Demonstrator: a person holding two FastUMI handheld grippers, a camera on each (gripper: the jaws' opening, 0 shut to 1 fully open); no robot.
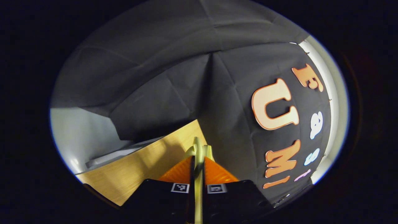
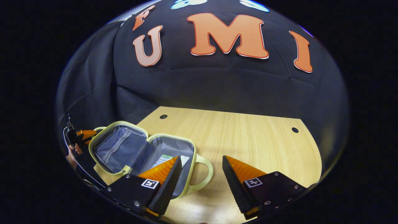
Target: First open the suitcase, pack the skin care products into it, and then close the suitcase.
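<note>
Suitcase lay open on the worktop, product pack already inside. Left gripper fingers pinched the lid rim; right gripper fingers were spread, empty. Swing the lid over slowly, keeping the rims aligned.

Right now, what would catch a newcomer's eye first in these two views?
In the right gripper view, the small suitcase lies open on the wooden table, grey lining bare, with a packet in the half nearer the right gripper, whose fingers stand wide apart. In the left gripper view, the left gripper is closed on the suitcase's pale handle.
</note>
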